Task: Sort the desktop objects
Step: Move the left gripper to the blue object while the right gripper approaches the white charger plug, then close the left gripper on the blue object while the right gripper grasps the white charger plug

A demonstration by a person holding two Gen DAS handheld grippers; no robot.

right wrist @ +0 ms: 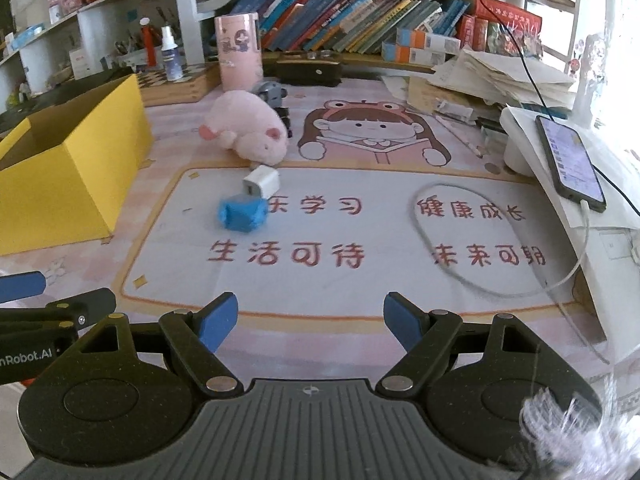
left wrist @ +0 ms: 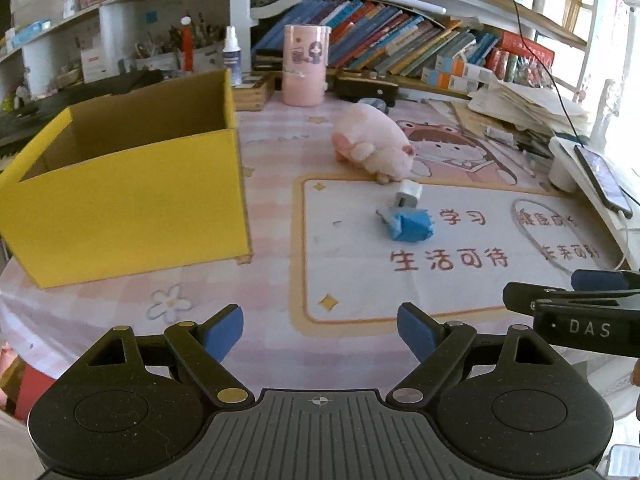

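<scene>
1. A blue crumpled packet (right wrist: 242, 215) lies on the printed desk mat (right wrist: 360, 280), touching a white charger cube (right wrist: 262, 184).
2. Just behind them a pink plush pig (right wrist: 248, 130) lies on its side.
3. An open yellow box (left wrist: 128, 184) stands to the left, well apart.
4. The left gripper (left wrist: 320, 332) and right gripper (right wrist: 310, 322) hover near the mat's front edge, jaws wide, holding nothing.

A child's study corner at home: a counter under a pink cartoon mat (right wrist: 360, 280) printed with a reading girl, white shelves packed with leaning books (right wrist: 340, 16) (spines blurred), pen pots (left wrist: 176, 40), and loose paper stacks (right wrist: 500, 76).
</scene>
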